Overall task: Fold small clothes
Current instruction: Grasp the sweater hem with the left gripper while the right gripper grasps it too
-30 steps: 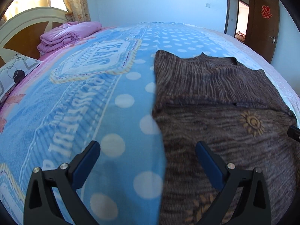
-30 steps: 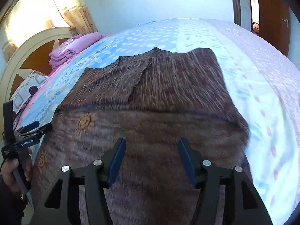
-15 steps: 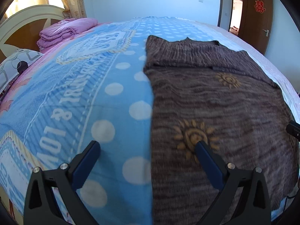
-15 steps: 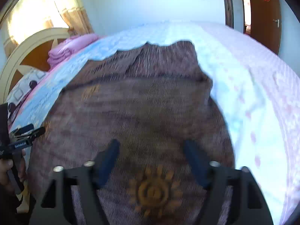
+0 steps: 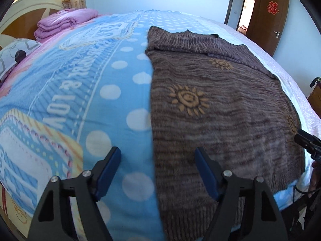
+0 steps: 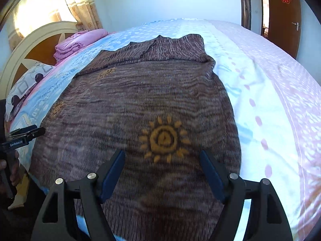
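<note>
A brown knitted sweater [image 5: 210,110] with yellow sun motifs lies flat on the bed, sleeves folded in across its far part. In the left wrist view my left gripper [image 5: 157,150] hovers over the sweater's left edge near the hem. Its jaws are closing, the edge lies below the gap, and the pads press on nothing. In the right wrist view my right gripper [image 6: 162,153] stands open above the sweater [image 6: 140,100] just short of a sun motif, holding nothing. Each gripper shows at the other view's side: the right gripper [image 5: 305,140] and the left gripper [image 6: 26,134].
The bed wears a blue dotted cover [image 5: 80,80] on the left and a pale pink sheet [image 6: 280,100] on the right. A folded pink quilt [image 5: 64,23] and a pillow [image 5: 16,54] lie by the headboard [image 6: 40,46]. A brown door [image 5: 270,16] stands beyond.
Both grippers have drawn back toward the sweater's near hem, so more of the garment shows. The left jaws have narrowed. The right jaws stand wider than a second ago.
</note>
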Tool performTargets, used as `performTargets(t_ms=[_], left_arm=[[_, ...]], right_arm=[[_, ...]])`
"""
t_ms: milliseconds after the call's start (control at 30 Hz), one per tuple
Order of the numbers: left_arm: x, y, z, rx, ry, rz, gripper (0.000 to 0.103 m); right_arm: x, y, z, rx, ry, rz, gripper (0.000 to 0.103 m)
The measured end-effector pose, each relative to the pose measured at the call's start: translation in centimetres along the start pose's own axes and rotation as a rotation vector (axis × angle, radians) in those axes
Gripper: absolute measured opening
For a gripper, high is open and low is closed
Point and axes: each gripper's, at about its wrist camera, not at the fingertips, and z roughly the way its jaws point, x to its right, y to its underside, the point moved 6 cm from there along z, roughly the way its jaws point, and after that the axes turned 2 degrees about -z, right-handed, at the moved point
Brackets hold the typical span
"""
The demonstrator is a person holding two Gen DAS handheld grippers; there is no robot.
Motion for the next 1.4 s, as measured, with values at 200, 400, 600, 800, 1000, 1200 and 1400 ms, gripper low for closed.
performTargets(t_ms=[200, 400, 600, 800, 1000, 1200, 1400], left_arm=[[1.2, 2.4, -0.8, -0.029, 0.025, 0.026, 0.076], [2.0, 4.4, -1.7, -0.051, 0.055, 0.044, 0.065], [1.9, 5.5, -2.3, -0.080, 0.105, 0.031, 0.035], [1.7, 5.8, -2.3, -0.092, 0.135, -0.011, 0.040], [2.0, 5.8, -2.3, -0.087, 0.159, -0.004, 0.034], [2.1, 5.6, -2.7, -0.100, 0.246, 0.004, 0.007], [1.4, 4.5, -3.9, -0.052, 0.283, -0.033, 0.007]], right_arm=[[0.3, 1.7, -0.8, -0.026, 0.000, 0.014, 0.078], [0.5, 2.9, -1.6, -0.028, -0.014, 0.013, 0.078], [0.8, 3.8, -2.6, -0.028, -0.022, 0.029, 0.078], [3.2, 4.2, -5.2, 0.012, -0.014, 0.097, 0.078], [6.0, 4.9, -6.8, 0.033, -0.010, 0.178, 0.078], [6.3, 6.0, -6.6, -0.004, -0.051, 0.194, 0.076], [4.8, 7.2, -5.4, -0.066, -0.126, 0.179, 0.055]])
